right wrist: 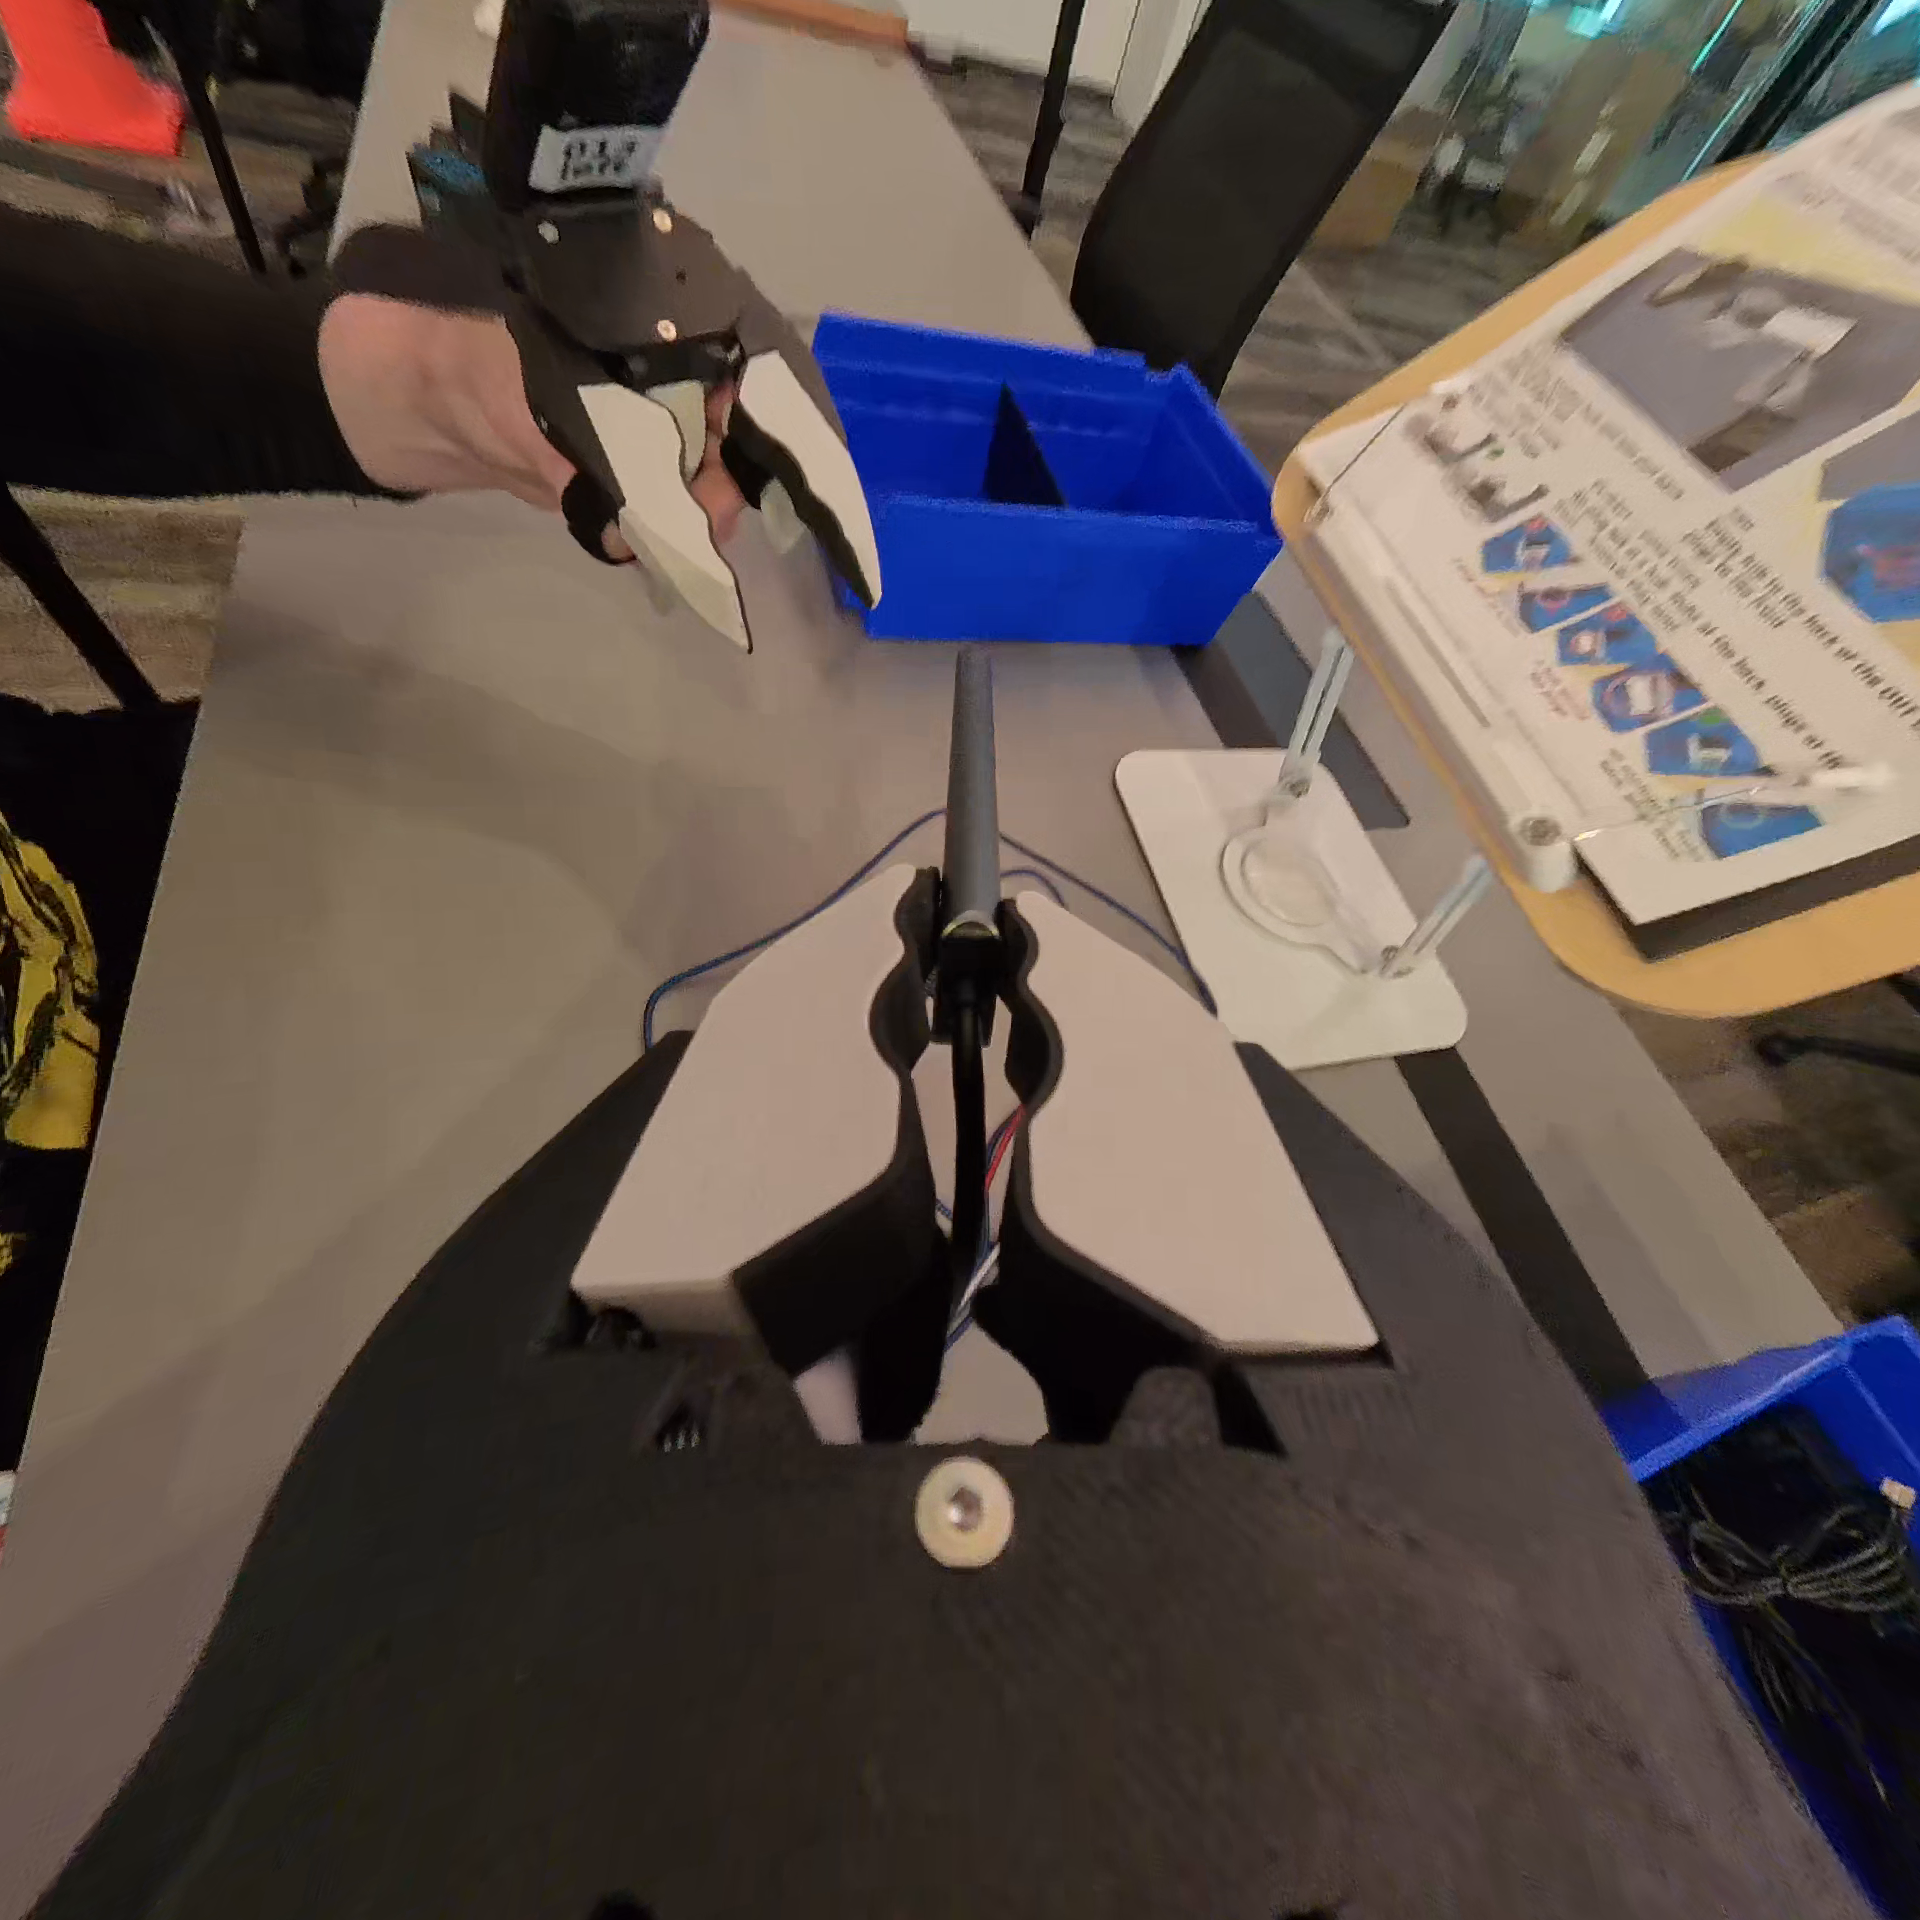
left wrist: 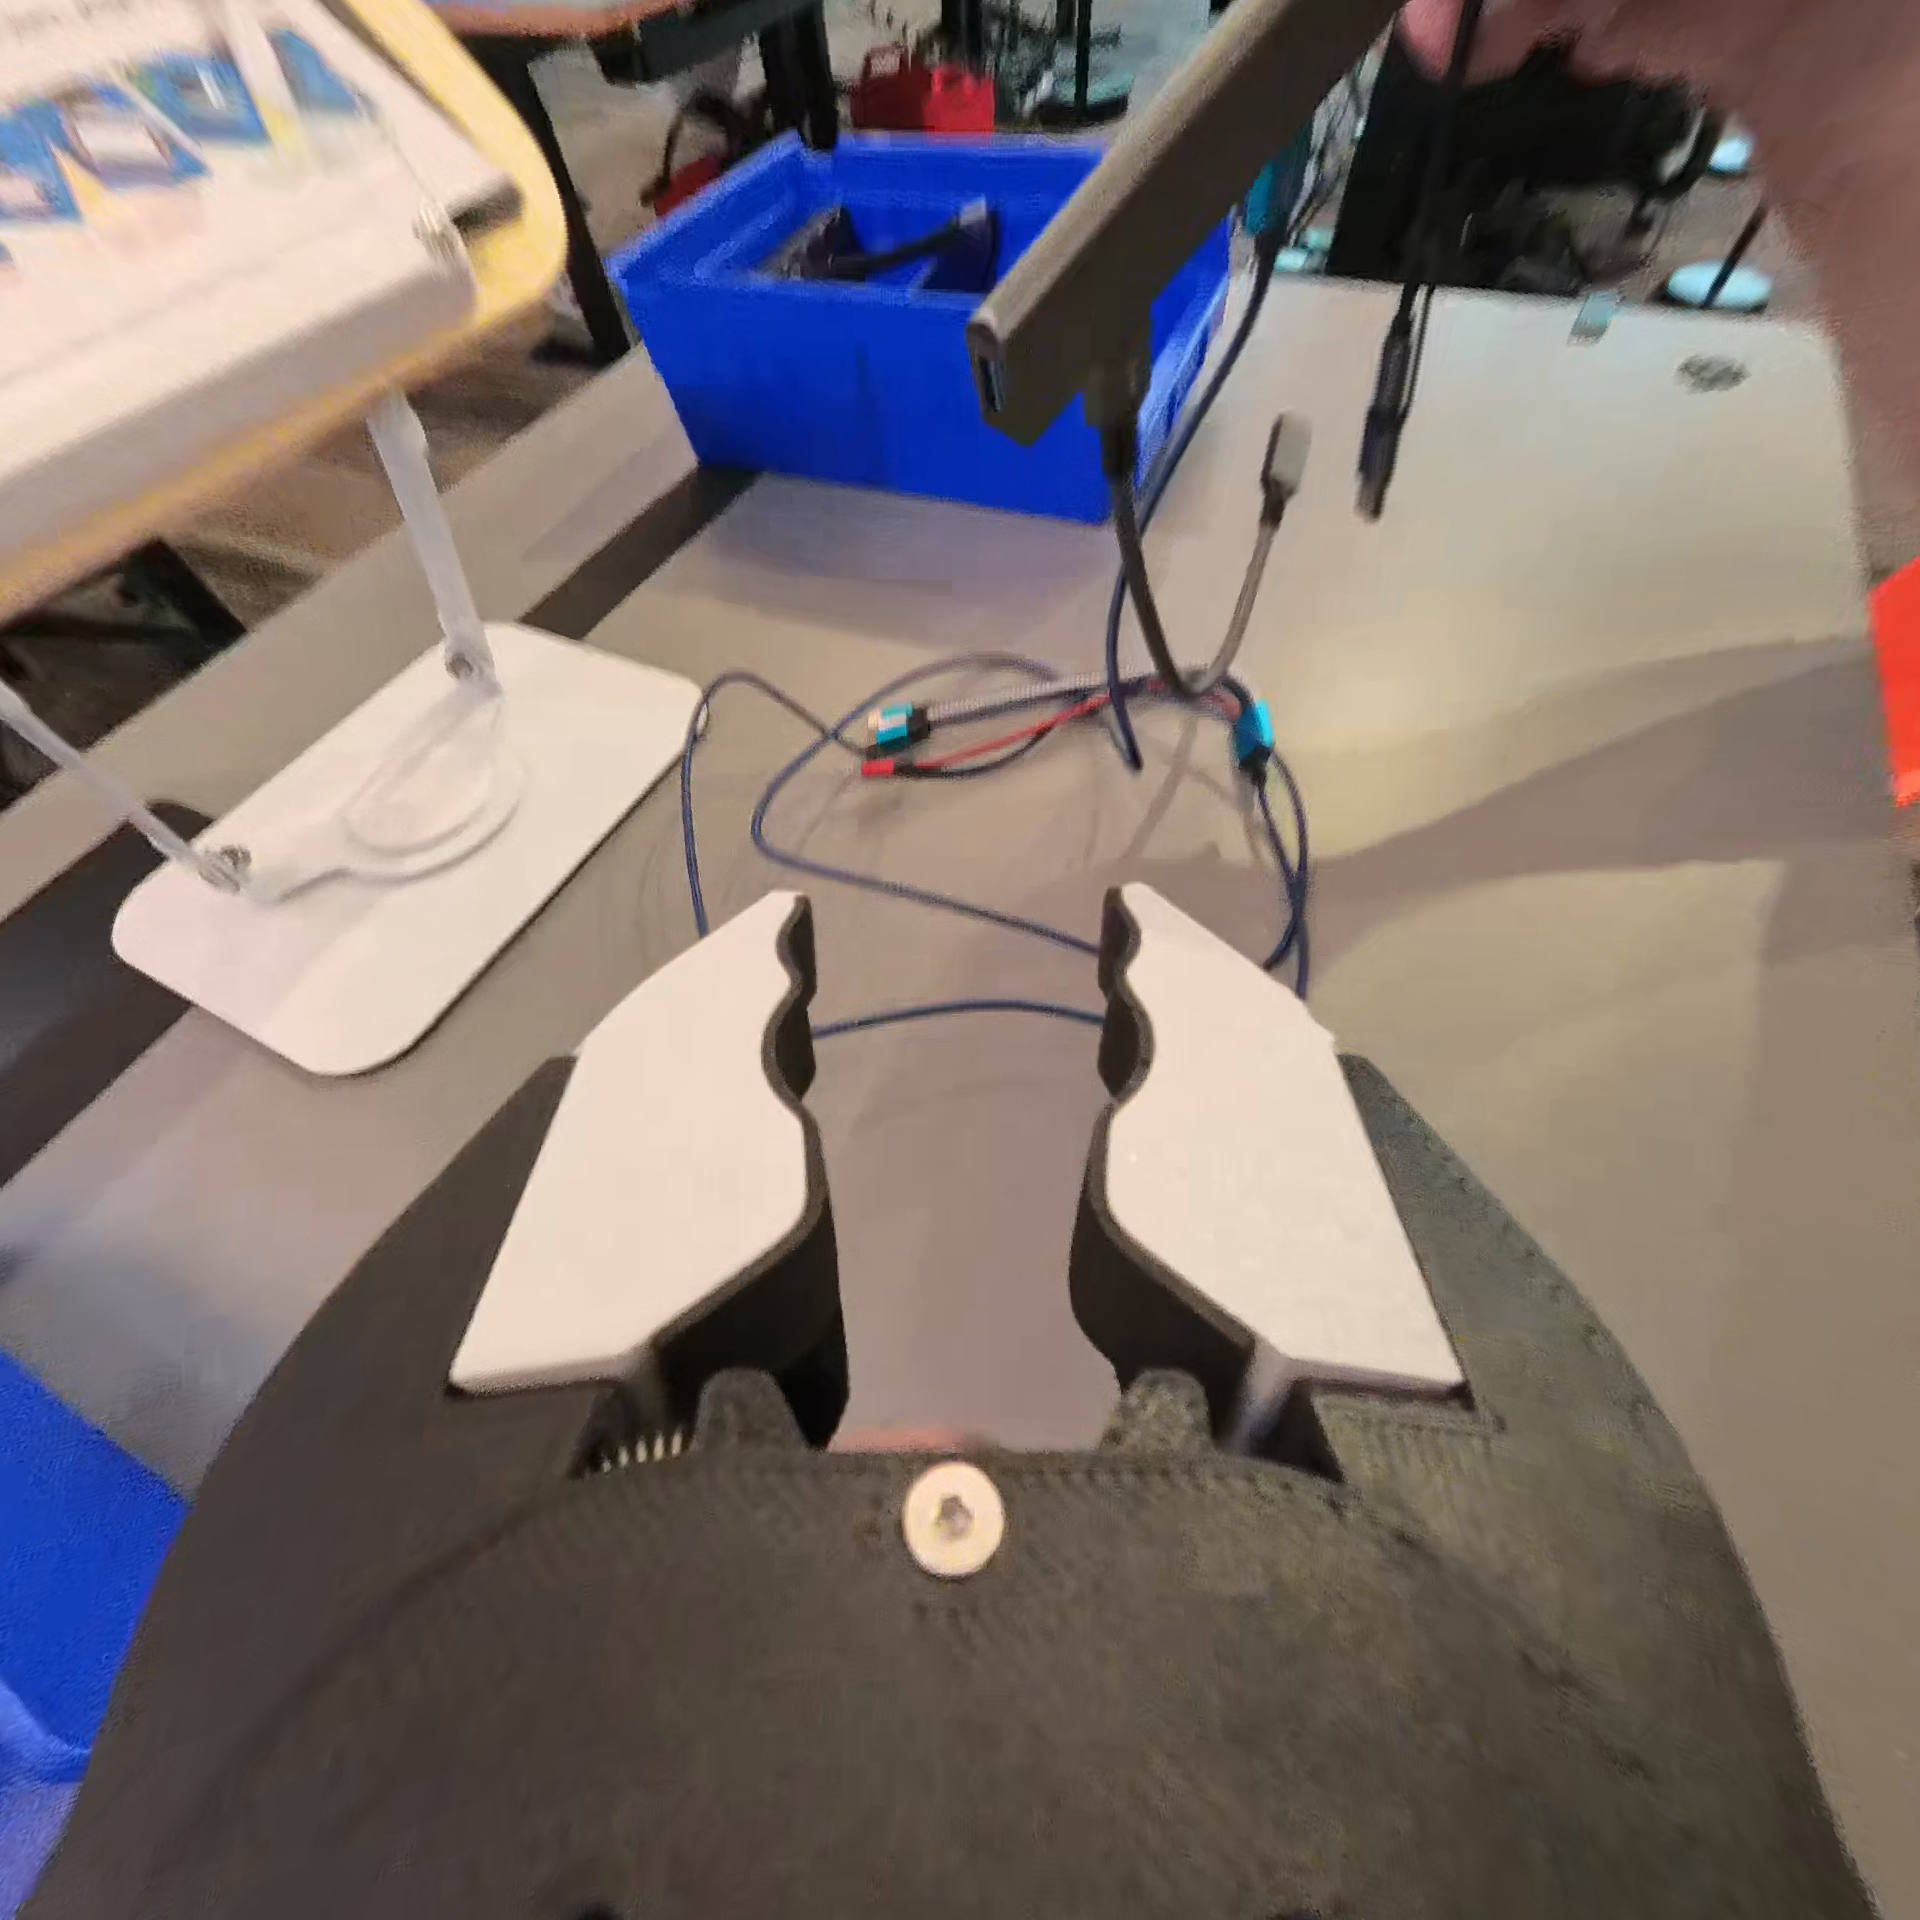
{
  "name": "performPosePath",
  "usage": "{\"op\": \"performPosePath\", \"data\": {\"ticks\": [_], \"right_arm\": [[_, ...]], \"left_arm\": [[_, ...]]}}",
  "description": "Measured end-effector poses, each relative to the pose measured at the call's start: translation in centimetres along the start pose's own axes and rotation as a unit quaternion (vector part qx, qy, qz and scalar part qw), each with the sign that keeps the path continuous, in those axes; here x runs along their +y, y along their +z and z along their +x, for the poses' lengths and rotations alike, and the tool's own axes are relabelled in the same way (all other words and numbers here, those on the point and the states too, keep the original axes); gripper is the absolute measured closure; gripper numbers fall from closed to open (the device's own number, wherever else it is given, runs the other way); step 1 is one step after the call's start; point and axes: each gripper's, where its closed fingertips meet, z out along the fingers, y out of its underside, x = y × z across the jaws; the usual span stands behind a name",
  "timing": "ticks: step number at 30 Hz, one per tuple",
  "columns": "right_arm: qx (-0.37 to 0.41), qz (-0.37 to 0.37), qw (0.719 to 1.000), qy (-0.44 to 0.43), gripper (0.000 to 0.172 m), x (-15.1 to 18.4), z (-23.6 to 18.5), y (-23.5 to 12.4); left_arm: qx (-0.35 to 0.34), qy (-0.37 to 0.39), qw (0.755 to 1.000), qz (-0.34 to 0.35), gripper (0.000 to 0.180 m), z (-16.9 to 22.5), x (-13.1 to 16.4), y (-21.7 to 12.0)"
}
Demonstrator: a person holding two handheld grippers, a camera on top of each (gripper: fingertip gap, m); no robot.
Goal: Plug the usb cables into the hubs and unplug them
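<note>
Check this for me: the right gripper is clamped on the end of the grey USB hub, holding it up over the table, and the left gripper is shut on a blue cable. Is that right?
One part is wrong. The left gripper is open and holds nothing: the left wrist view shows its fingers apart, with the blue cable lying on the table beneath. The rest stands: the right gripper is clamped on the end of the grey USB hub.

One grey hub [left wrist: 1122, 208], two blue bins [right wrist: 1049, 499], one document stand [right wrist: 1288, 904], two tongs [right wrist: 961, 914].
</note>
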Motion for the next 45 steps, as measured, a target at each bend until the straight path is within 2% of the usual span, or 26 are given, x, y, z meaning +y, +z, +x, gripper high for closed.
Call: {"op": "performPosePath", "data": {"ticks": [4, 8, 11, 13, 15, 16, 18, 20, 21, 23, 24, 26, 27, 28, 32, 35, 40, 45], "right_arm": [[-0.019, -0.078, 0.995, 0.054, 0.162, 4.1, 0.6, 2.8], [-0.016, -0.108, 0.983, 0.146, 0.16, 7.7, 1.6, 5.2], [0.011, -0.174, 0.968, 0.181, 0.14, 11.3, 1.8, 6.7], [0.023, -0.225, 0.954, 0.199, 0.107, 14.0, 1.7, 7.7], [0.044, -0.274, 0.94, 0.198, 0.091, 16.7, 1.7, 8.5], [0.043, -0.292, 0.933, 0.206, 0.077, 17.8, 1.5, 9.1], [0.045, -0.323, 0.918, 0.226, 0.067, 19.9, 1.3, 10.0], [0.046, -0.348, 0.908, 0.23, 0.07, 21.4, 0.9, 10.7], [0.051, -0.346, 0.908, 0.23, 0.065, 21.6, 0.9, 10.9], [0.048, -0.333, 0.914, 0.226, 0.074, 21.1, 0.9, 11.1], [0.04, -0.323, 0.92, 0.218, 0.102, 20.8, 0.7, 11.2], [0.027, -0.305, 0.927, 0.218, 0.124, 20.4, 0.2, 11.5], [0.013, -0.294, 0.93, 0.22, 0.154, 20.1, -0.3, 11.7], [0.008, -0.286, 0.932, 0.222, 0.161, 20.0, -0.5, 11.9], [0.001, -0.256, 0.945, 0.205, 0.166, 19.6, -0.8, 12.0], [0.015, -0.211, 0.957, 0.2, 0.167, 17.9, -0.4, 11.5], [0.049, -0.164, 0.97, 0.173, 0.167, 13.9, 1.3, 8.6], [0.072, -0.143, 0.975, 0.155, 0.167, 11.8, 3.0, 6.1]], "left_arm": [[0.001, -0.001, 0.999, -0.038, 0.128, 0.1, 2.7, 1.2], [0.012, -0.009, 0.999, -0.049, 0.128, 0.5, 3.8, 1.7], [0.019, -0.023, 0.998, -0.048, 0.128, 0.8, 4.4, 1.8], [0.021, -0.03, 0.998, -0.053, 0.128, 1.0, 5.1, 1.9], [0.024, -0.034, 0.998, -0.053, 0.128, 1.2, 5.5, 1.8], [0.027, -0.04, 0.997, -0.052, 0.128, 1.4, 5.6, 1.8], [0.027, -0.047, 0.997, -0.051, 0.128, 1.6, 5.9, 1.6], [0.029, -0.05, 0.997, -0.054, 0.128, 1.9, 6.3, 1.4], [0.026, -0.051, 0.997, -0.056, 0.127, 1.9, 6.6, 1.2], [0.025, -0.056, 0.997, -0.056, 0.127, 2.1, 6.9, 0.9], [0.025, -0.061, 0.996, -0.054, 0.127, 2.2, 7.0, 0.8], [0.024, -0.064, 0.996, -0.053, 0.127, 2.3, 7.2, 0.6], [0.024, -0.064, 0.996, -0.055, 0.127, 2.4, 7.4, 0.5], [0.023, -0.063, 0.996, -0.056, 0.127, 2.4, 7.4, 0.4], [0.017, -0.067, 0.996, -0.055, 0.126, 2.4, 7.8, 0.1], [0.011, -0.07, 0.996, -0.055, 0.126, 1.9, 8.1, -0.1], [0.002, -0.075, 0.996, -0.048, 0.126, 1.3, 7.9, -0.3], [-0.004, -0.072, 0.996, -0.049, 0.126, 1.0, 7.9, -0.4]]}}
